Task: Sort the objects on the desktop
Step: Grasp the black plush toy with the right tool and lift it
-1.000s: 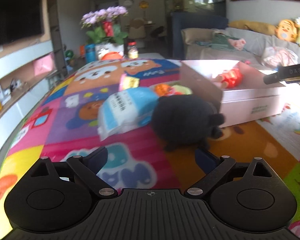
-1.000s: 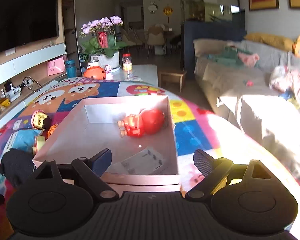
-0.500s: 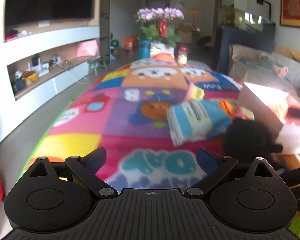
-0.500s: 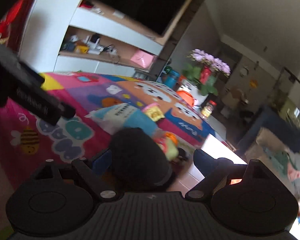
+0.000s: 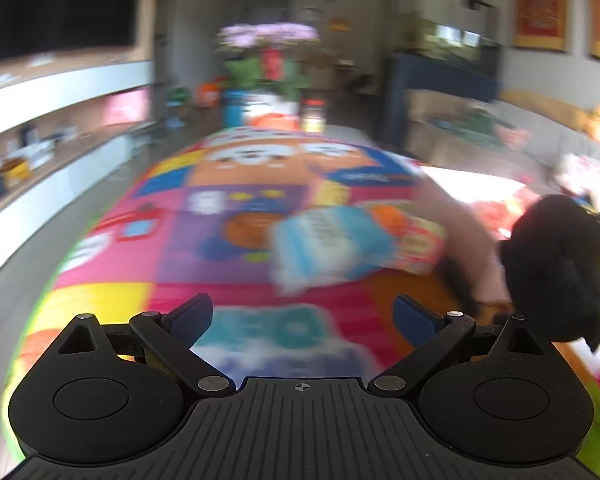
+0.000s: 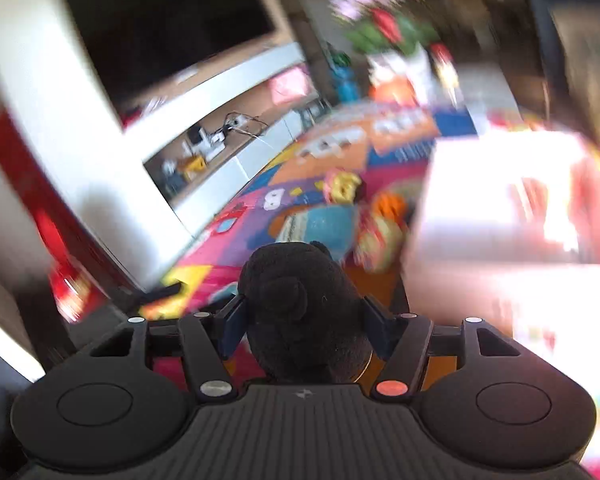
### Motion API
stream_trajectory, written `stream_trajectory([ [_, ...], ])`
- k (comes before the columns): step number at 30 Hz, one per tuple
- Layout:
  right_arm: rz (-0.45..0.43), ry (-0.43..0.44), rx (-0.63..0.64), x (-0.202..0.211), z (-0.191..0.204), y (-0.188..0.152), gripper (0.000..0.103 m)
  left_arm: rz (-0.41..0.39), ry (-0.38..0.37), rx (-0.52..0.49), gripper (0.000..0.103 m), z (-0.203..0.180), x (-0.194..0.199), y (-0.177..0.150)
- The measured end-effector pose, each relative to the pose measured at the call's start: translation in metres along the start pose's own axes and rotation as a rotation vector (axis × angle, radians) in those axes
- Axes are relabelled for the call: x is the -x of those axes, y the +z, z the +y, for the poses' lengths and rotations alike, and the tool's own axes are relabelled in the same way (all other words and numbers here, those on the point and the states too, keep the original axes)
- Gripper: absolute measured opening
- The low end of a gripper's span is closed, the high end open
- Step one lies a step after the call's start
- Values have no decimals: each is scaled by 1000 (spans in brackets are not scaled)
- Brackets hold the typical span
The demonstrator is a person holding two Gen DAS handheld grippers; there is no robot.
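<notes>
My right gripper [image 6: 304, 326] is shut on a black plush toy [image 6: 300, 312], held above the colourful mat; the toy also shows at the right of the left wrist view [image 5: 556, 272], lifted near the pink box [image 5: 460, 216]. The pink box [image 6: 500, 216] lies to the right in the right wrist view, washed out by sunlight. My left gripper [image 5: 302, 320] is open and empty over the mat. A blue-and-white packet [image 5: 332, 244] and small orange and yellow toys [image 5: 412, 236] lie ahead of it. Both views are blurred.
A colourful play mat [image 5: 180, 216] covers the table. A flower pot [image 5: 268, 68], a blue bottle and a jar stand at the far end. A white TV cabinet [image 5: 60, 120] runs along the left; a sofa is at the right.
My right gripper has closed on the black plush toy and lifted it off the mat toward the box. My left gripper's view has swung a little back to the right.
</notes>
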State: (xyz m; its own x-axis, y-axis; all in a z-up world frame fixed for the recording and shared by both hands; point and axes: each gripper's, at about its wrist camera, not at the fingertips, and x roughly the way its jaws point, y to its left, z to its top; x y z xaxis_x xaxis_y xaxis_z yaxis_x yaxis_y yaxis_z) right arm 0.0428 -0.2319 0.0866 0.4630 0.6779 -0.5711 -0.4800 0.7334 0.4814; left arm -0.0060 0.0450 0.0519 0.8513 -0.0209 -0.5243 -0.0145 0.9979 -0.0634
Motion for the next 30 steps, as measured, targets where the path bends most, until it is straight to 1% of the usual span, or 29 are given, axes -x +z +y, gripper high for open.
stream_trajectory([
  [2,41,22,-119,8,-25,-7,61,4,-81,-61,100,-21,3,-3],
  [3,55,4,-145,9,-35,-12,62,13,-121,-88,100,-31,4,-5],
  [5,71,-88,-161,9,-49,-21,63,41,-187,-144,100,-51,3,-12],
  [7,55,-170,-149,10,-57,-28,67,59,-221,-204,100,-69,2,-19],
  [9,-3,-209,-102,17,-57,-32,77,74,-233,-256,100,-83,1,-26],
  [10,-33,-251,-66,22,-54,-33,78,79,-236,-275,100,-88,1,-29],
  [12,-109,-372,41,31,-47,-34,80,87,-241,-296,100,-95,0,-32],
  [14,-166,-518,139,35,-45,-35,80,85,-221,-305,100,-97,-5,-30],
  [15,-180,-571,172,37,-45,-38,80,77,-204,-309,100,-98,-9,-26],
  [16,-188,-601,187,38,-47,-41,80,66,-187,-312,100,-100,-13,-23],
  [17,-191,-606,176,40,-55,-43,80,56,-179,-319,99,-102,-18,-19],
  [18,-193,-595,145,41,-61,-46,80,53,-181,-330,92,-104,-24,-15],
  [19,-195,-581,112,43,-68,-49,80,59,-187,-342,82,-106,-31,-11],
  [20,-205,-566,83,44,-72,-54,81,75,-189,-349,63,-109,-40,-8],
  [21,-225,-557,63,46,-75,-59,81,93,-183,-345,59,-111,-50,-5],
  [25,-317,-564,26,47,-77,-81,83,147,-165,-281,59,-111,-85,1],
  [28,-359,-579,32,40,-75,-96,91,177,-158,-238,56,-112,-101,3],
  [29,-370,-580,38,38,-73,-99,93,183,-157,-234,50,-113,-105,3],
  [30,-378,-583,45,36,-71,-101,94,181,-157,-234,41,-114,-106,3],
])
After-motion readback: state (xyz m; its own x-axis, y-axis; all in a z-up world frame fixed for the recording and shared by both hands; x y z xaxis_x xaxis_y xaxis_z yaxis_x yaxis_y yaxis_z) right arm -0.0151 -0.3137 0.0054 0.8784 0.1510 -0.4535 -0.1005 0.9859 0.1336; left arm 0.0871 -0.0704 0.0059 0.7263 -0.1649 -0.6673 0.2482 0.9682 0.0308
